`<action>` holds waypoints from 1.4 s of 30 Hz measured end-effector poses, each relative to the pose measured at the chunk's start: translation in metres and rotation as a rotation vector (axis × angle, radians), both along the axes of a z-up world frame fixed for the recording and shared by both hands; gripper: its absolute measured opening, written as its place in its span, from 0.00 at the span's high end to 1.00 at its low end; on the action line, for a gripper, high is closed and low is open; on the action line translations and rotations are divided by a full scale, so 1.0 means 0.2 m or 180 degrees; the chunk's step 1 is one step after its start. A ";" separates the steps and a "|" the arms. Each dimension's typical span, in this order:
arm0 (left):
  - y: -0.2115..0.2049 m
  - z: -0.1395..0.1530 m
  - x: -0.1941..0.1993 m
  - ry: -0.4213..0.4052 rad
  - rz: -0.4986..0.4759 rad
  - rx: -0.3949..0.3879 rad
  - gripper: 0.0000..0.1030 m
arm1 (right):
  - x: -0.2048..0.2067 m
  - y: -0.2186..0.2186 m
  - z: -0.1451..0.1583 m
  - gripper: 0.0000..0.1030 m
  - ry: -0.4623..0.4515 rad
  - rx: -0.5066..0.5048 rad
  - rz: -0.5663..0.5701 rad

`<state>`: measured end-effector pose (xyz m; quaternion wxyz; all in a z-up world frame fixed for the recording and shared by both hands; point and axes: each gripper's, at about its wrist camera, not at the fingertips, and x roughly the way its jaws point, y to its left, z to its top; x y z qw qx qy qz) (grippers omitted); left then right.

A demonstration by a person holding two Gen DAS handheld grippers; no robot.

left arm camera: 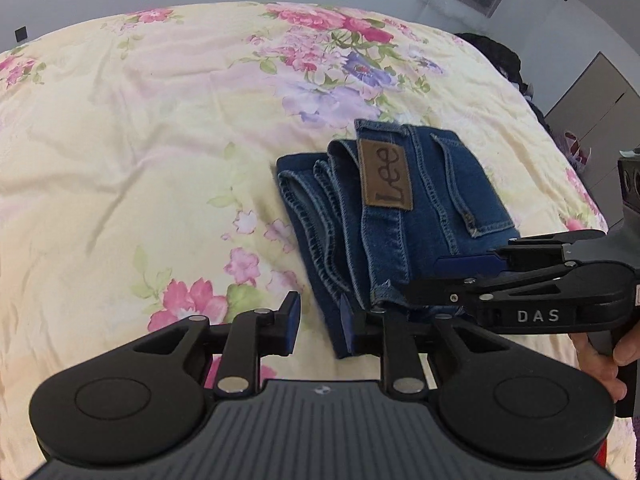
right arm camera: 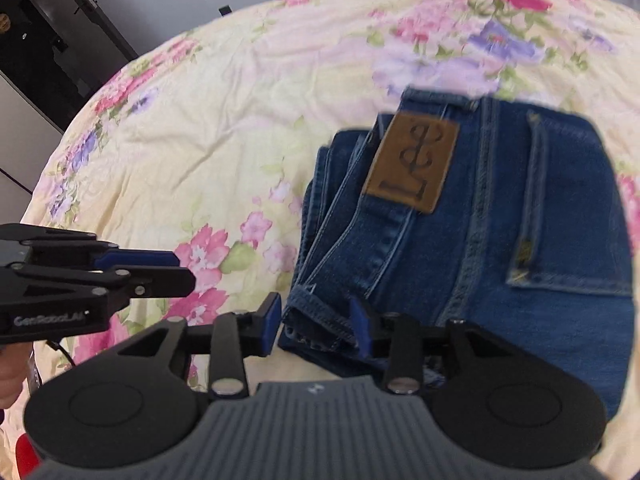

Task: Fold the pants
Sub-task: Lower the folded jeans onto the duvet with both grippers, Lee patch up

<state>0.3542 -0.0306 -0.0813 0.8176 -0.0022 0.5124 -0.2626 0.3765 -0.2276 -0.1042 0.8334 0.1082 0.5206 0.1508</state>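
Observation:
Dark blue jeans lie folded into a compact stack on a floral bedspread, brown leather patch facing up. My left gripper stands open at the stack's near left corner, with its right pad against the denim edge and bedspread showing in the gap. My right gripper reaches in from the right over the stack's near edge. In the right wrist view the jeans fill the right side. The right gripper is open with the stack's folded near corner between its pads. The left gripper sits to the left over the bedspread.
A person's hand holds the right gripper's handle. Dark clothing lies at the bed's far right edge, with a grey cabinet beyond it. A dark doorway lies past the bed's left side. The bedspread stretches wide to the left of the jeans.

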 end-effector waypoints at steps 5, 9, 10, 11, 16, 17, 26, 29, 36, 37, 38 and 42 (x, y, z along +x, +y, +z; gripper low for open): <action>-0.10 0.02 0.10 -0.0047 0.0171 -0.0323 0.59 | 0.00 -0.23 0.10 0.58 -0.0246 -0.0515 -0.0194; -0.21 -0.04 0.23 -0.0045 0.0294 -0.0563 0.48 | 0.01 -0.48 0.06 0.73 -0.0324 -0.0731 -0.0372; -0.25 -0.07 0.27 -0.0005 0.0293 -0.0598 0.48 | 0.02 -0.55 0.04 0.75 -0.0311 -0.0751 -0.0431; -0.28 -0.10 0.31 0.0036 0.0284 -0.0619 0.48 | 0.03 -0.61 0.02 0.77 -0.0306 -0.0758 -0.0491; -0.39 -0.26 0.47 0.0129 0.0335 -0.0632 0.48 | 0.08 -0.90 -0.09 0.78 -0.0252 -0.0619 -0.0749; -0.40 -0.28 0.49 0.0127 0.0349 -0.0669 0.48 | 0.08 -0.93 -0.11 0.78 -0.0239 -0.0562 -0.0765; -0.48 -0.40 0.58 0.0184 0.0524 -0.0998 0.66 | 0.12 -1.01 -0.25 0.78 -0.0167 -0.0165 -0.0792; -0.48 -0.28 0.50 -0.0067 0.0427 -0.0926 0.89 | 0.11 -1.01 -0.23 0.81 -0.0191 -0.0181 -0.0791; -0.39 -0.07 0.35 -0.0364 0.0213 -0.0507 0.91 | 0.03 -0.96 -0.11 0.94 -0.0337 -0.0211 -0.0653; -0.37 -0.10 0.36 -0.0334 0.0256 -0.0423 0.91 | 0.02 -0.94 -0.11 0.95 -0.0335 -0.0196 -0.0611; -0.36 -0.14 0.37 -0.0309 0.0282 -0.0329 0.91 | 0.00 -0.92 -0.10 0.95 -0.0323 -0.0186 -0.0551; -0.34 -0.28 0.41 -0.0319 0.0269 -0.0226 0.90 | -0.02 -0.78 -0.12 0.95 -0.0335 -0.0422 -0.0292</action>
